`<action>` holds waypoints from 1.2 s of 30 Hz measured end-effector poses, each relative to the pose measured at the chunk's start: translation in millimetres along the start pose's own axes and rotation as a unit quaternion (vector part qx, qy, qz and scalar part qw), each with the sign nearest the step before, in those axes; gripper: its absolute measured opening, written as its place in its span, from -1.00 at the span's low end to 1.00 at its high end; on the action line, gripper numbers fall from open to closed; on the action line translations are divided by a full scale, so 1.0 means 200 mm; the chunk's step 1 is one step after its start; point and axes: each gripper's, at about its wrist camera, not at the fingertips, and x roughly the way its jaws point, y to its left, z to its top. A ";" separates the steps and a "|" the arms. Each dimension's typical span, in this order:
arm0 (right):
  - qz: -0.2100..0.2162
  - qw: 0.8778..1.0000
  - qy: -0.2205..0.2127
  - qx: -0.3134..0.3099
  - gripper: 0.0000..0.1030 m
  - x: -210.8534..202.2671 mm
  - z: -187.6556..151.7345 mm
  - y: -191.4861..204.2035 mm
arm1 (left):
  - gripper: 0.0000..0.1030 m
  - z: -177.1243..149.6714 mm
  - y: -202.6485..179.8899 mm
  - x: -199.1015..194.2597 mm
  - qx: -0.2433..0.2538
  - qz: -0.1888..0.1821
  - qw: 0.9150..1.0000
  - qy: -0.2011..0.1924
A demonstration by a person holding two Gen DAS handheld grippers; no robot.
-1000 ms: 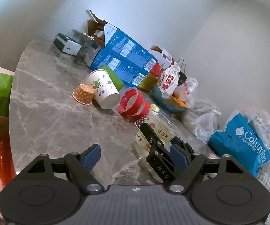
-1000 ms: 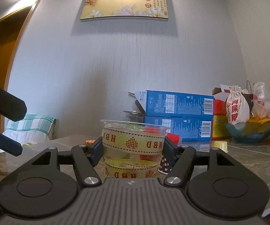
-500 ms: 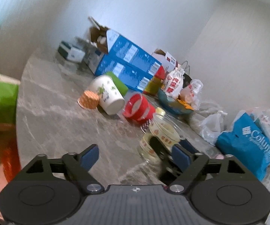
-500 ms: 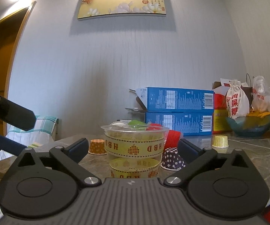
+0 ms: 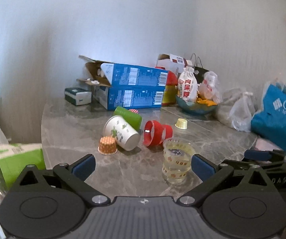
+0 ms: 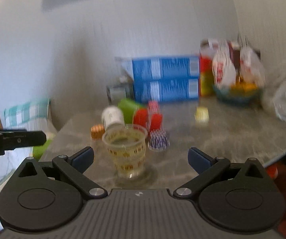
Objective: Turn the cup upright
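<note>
A clear plastic cup with yellow printed bands (image 5: pixel 176 162) stands upright on the grey marble table (image 5: pixel 79 127), mouth up; it also shows in the right wrist view (image 6: pixel 126 152). My right gripper (image 6: pixel 141 158) is open and empty, pulled back from the cup, which sits between and just beyond its fingers. My left gripper (image 5: pixel 143 165) is open and empty, with the cup just inside its right fingertip (image 5: pixel 201 166). A white paper cup (image 5: pixel 122 132), a green cup (image 5: pixel 128 114) and a red cup (image 5: pixel 156 132) lie on their sides behind.
Small cupcake liners stand mouth down: orange (image 5: pixel 107 145), yellow (image 5: pixel 181 123), purple dotted (image 6: pixel 159 140). Two blue boxes (image 5: pixel 135 88), a tissue box (image 5: pixel 77 96), a bowl with bags (image 5: pixel 195 103) and a blue Columbia bag (image 5: pixel 278 117) line the back and right. A green package (image 5: pixel 17 162) is left.
My right gripper opened, let go of the clear cup standing on the table, and drew back and up. My left gripper swung to face the cups more squarely.
</note>
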 end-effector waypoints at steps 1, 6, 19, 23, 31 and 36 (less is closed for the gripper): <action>-0.001 1.000 0.014 0.005 0.98 -0.01 0.03 0.00 | 1.00 0.03 -0.01 -0.01 0.002 0.001 1.000 0.007; -0.014 1.000 0.019 0.009 0.98 -0.10 0.12 0.00 | 1.00 0.11 -0.08 -0.03 0.005 0.001 1.000 0.022; -0.007 0.998 0.049 0.025 0.98 -0.11 0.12 -0.06 | 1.00 0.09 -0.16 0.02 0.000 0.028 0.999 0.046; -0.002 0.998 0.055 0.038 0.98 -0.09 0.11 -0.08 | 1.00 0.09 -0.16 0.01 0.003 0.037 0.998 0.048; 0.013 0.997 0.055 0.046 0.98 -0.08 0.10 -0.07 | 1.00 0.09 -0.16 0.00 -0.001 0.043 0.998 0.049; 0.016 0.998 0.052 0.043 0.98 -0.08 0.10 -0.07 | 1.00 0.09 -0.16 0.00 0.003 0.043 0.998 0.052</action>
